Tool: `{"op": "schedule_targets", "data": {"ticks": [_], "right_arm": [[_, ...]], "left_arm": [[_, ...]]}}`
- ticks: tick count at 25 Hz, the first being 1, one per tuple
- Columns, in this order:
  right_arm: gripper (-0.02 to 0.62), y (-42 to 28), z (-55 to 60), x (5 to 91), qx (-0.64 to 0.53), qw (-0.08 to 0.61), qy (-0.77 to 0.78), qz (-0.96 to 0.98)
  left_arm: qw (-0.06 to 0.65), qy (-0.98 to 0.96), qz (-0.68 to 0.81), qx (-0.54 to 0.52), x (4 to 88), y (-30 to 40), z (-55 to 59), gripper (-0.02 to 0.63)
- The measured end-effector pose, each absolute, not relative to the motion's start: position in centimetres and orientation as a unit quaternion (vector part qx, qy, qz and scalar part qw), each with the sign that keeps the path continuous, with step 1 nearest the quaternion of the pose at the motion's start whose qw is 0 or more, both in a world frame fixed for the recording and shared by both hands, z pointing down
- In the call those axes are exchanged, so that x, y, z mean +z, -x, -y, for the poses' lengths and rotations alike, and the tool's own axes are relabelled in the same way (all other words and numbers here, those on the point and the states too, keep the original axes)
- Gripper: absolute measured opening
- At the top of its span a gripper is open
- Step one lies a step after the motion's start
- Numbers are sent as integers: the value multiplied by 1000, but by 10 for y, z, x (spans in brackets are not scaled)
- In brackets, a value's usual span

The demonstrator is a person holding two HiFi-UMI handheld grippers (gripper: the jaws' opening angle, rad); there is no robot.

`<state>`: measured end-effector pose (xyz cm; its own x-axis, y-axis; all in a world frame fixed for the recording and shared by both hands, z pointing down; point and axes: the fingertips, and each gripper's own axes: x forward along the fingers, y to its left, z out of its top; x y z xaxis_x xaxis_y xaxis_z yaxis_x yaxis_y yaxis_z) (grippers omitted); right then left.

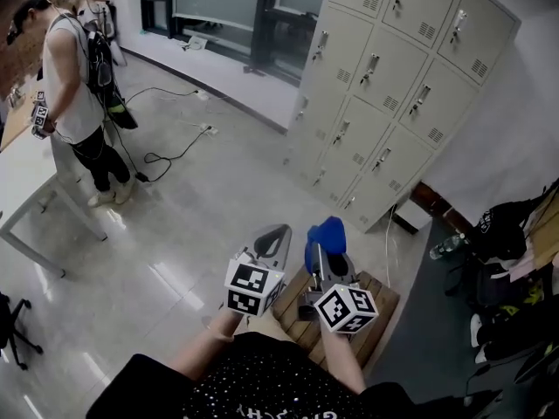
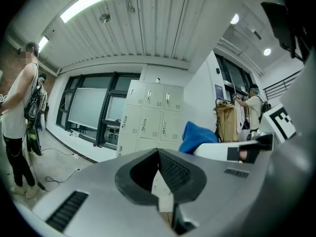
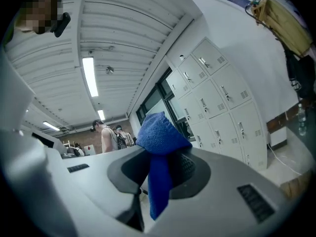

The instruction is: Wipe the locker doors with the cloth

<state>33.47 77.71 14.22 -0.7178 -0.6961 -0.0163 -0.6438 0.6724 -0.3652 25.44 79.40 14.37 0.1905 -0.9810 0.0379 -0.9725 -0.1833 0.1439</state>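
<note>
Right gripper view: the right gripper (image 3: 159, 158) is clamped on a soft blue terry cloth (image 3: 159, 131), which is bunched above the jaws with a tail hanging below. The left gripper (image 2: 159, 154) has its dark ribbed jaws pressed together on nothing. Well apart, beyond the glossy pale floor (image 1: 175, 234), stand the pale grey metal locker doors (image 1: 393, 85), flat rectangles with small handles and vent slots.

The head view looks steeply down from above onto the floor (image 1: 201, 199), lockers (image 1: 393, 85) ahead. Both gripper views sit low, tilted up to the ceiling (image 2: 148, 23); all three share the distant lockers.
</note>
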Motion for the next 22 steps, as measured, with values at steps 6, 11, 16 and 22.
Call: {"op": "schedule_targets", "data": {"ticks": [6, 11, 16, 22], "right_arm": [[81, -332, -708, 164, -160, 92, 368, -911], [81, -329, -615, 193, -174, 83, 372, -908], [81, -311, -542, 188, -166, 80, 369, -911], [81, -275, -479, 194, -147, 78, 352, -921]], "left_arm": [[62, -772, 632, -24, 167, -245, -717, 6], [79, -762, 642, -16, 189, -221, -628, 6], [57, -771, 634, -18, 183, -202, -570, 6], [31, -761, 648, -12, 197, -168, -503, 6]]}}
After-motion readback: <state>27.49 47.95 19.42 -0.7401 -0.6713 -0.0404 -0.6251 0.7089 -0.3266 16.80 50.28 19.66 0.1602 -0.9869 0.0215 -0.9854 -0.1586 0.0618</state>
